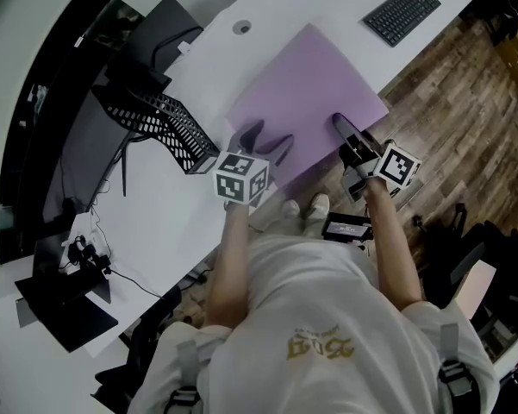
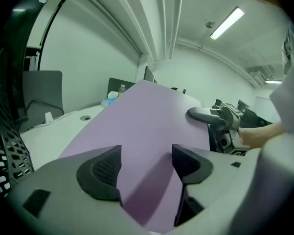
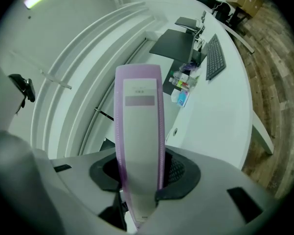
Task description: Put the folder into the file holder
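Note:
A purple folder point(image 1: 306, 84) is held up over the white desk, tilted. My right gripper point(image 1: 340, 123) is shut on its right edge; in the right gripper view the folder's spine point(image 3: 139, 116), with a grey label, stands upright between the two pads. My left gripper point(image 1: 272, 134) is open, its two dark fingers spread flat against the folder's near face point(image 2: 142, 116), with nothing pinched between them. The black mesh file holder point(image 1: 168, 123) stands on the desk to the left of the folder, and its mesh wall point(image 2: 7, 146) shows at the left gripper view's left edge.
The white desk point(image 1: 155, 222) runs diagonally, with a cable hole point(image 1: 241, 28) and a black keyboard point(image 1: 402, 11) at the far end. A black stand point(image 1: 65, 304) sits at the lower left. Wooden floor point(image 1: 465, 128) lies to the right.

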Demonstrator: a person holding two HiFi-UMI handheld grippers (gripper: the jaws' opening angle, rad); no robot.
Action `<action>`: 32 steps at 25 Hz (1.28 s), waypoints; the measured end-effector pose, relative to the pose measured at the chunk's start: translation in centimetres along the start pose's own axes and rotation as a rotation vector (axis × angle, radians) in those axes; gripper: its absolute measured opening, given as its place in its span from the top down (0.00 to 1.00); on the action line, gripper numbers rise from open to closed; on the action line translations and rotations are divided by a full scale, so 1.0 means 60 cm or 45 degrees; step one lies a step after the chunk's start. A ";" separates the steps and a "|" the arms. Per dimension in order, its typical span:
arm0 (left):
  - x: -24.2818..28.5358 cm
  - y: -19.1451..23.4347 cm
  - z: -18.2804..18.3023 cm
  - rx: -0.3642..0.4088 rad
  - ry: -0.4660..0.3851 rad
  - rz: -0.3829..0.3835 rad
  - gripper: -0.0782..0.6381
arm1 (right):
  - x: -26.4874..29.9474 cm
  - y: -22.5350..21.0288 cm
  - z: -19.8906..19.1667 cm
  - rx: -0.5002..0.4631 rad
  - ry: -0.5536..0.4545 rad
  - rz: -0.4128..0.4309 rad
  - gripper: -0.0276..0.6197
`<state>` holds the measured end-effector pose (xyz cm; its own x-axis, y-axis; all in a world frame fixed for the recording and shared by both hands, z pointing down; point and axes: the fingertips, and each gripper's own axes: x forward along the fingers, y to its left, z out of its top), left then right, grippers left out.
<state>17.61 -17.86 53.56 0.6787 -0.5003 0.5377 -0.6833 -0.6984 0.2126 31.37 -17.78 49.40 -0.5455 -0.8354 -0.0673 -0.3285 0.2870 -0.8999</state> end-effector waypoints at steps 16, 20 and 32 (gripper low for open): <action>-0.061 -0.035 0.070 0.156 -0.160 -0.093 0.42 | 0.011 0.116 -0.005 -0.262 -0.107 -0.012 0.70; -0.097 -0.027 0.071 0.136 -0.200 -0.149 0.43 | 0.017 0.166 -0.030 -0.375 -0.127 -0.028 0.70; -0.193 -0.003 0.089 0.110 -0.352 -0.278 0.43 | 0.039 0.279 -0.082 -0.543 -0.173 -0.067 0.70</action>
<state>11.30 -14.68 42.90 0.8612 -0.4460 0.2436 -0.4971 -0.8389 0.2217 20.80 -12.62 36.29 -0.4230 -0.8997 -0.1079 -0.6570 0.3866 -0.6472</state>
